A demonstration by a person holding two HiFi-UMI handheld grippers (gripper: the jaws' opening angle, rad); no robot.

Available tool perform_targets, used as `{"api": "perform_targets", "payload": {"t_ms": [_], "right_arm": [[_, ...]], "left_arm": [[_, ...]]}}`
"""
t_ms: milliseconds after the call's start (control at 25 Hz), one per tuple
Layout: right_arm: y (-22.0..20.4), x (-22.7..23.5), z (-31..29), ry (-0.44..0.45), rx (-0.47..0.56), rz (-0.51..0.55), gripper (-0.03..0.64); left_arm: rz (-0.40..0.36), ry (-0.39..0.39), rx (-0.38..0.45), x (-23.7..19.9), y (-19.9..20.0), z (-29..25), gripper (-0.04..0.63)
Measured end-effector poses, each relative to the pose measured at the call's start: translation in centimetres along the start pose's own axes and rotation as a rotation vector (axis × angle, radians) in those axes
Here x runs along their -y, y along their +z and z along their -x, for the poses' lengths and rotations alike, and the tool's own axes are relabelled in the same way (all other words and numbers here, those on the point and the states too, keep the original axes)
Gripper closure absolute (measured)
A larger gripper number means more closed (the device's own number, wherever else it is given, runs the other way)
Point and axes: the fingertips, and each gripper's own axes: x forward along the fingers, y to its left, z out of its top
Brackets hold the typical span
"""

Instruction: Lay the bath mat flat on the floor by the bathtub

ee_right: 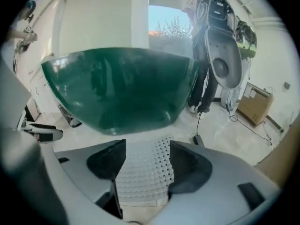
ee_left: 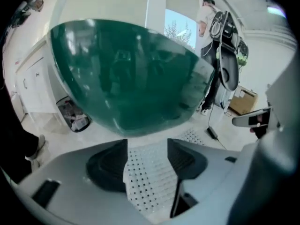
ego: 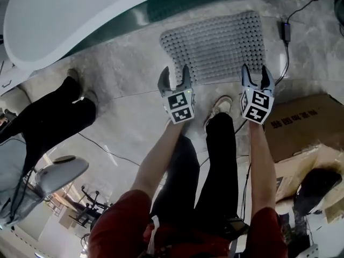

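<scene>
The bath mat point(ego: 217, 47) lies flat on the floor point(ego: 123, 74), long axis along the bathtub point(ego: 80, 15), ahead of and below both tongs. The left tongs point(ego: 175, 71) and right tongs point(ego: 255, 71) gape wide and empty above its near edge, equally close. Only the head view shows its whole outline; each gripper view shows a strip.

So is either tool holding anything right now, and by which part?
Nothing is held. The left tool and right tool both stand open, clear of the bath mat, which lies flat by the bathtub.

Dark print on the cardboard box point(ego: 307, 127) — upside down, too blurred to read.
</scene>
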Motion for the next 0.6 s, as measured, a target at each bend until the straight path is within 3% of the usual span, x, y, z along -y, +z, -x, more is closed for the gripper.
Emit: {"api": "perform_targets", "payload": {"t_ms": [240, 600], "right_arm": [[10.1, -1.8, 10.0, -0.028, 0.115, -0.048, 0.322], [23.3, -4.2, 22.5, 0.001, 0.268, -0.041, 0.322]], "left_arm": [[-0.086, -0.076, 0.107, 1.2, 9.9, 8.9, 0.347], [-0.093, -0.101, 0.234, 1.9, 23.2, 21.2, 0.347]]}}
